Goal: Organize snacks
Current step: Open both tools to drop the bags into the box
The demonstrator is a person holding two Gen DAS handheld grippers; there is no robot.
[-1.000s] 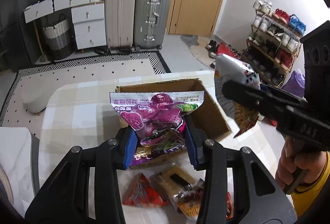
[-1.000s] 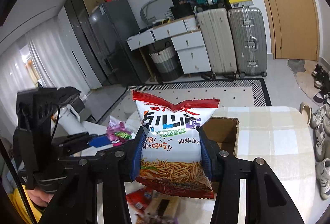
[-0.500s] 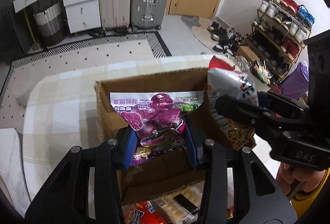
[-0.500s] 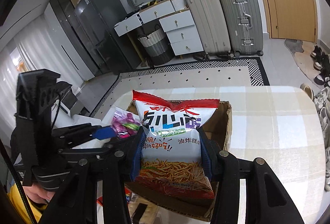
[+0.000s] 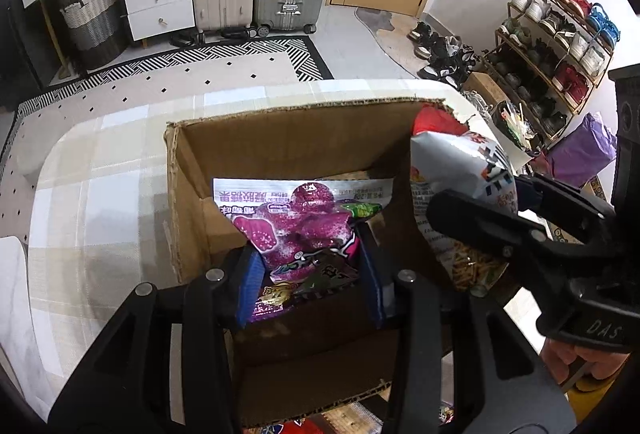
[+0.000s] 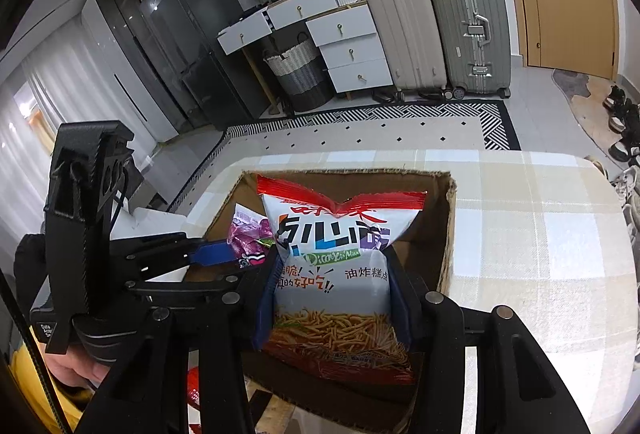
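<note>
Left hand-held gripper (image 5: 308, 274) clamped on purple bag (image 5: 300, 226), held inside the box (image 5: 280, 138), toward its left wall. Right hand-held gripper (image 6: 332, 298) clamped on white bag (image 6: 332, 262) of fried sticks, also over the box's opening, toward its right wall. Bags side by side, just apart. Box standing on checked bench (image 5: 100, 174). More packets (image 5: 296, 426) partly visible beside the box's near wall.

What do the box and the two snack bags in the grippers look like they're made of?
Box: looks like brown corrugated cardboard, matte, with ragged torn edges. Purple bag and white-and-red bag: probably thin plastic film; both are glossy, crinkled and printed, the purple one with a silvery top edge.
</note>
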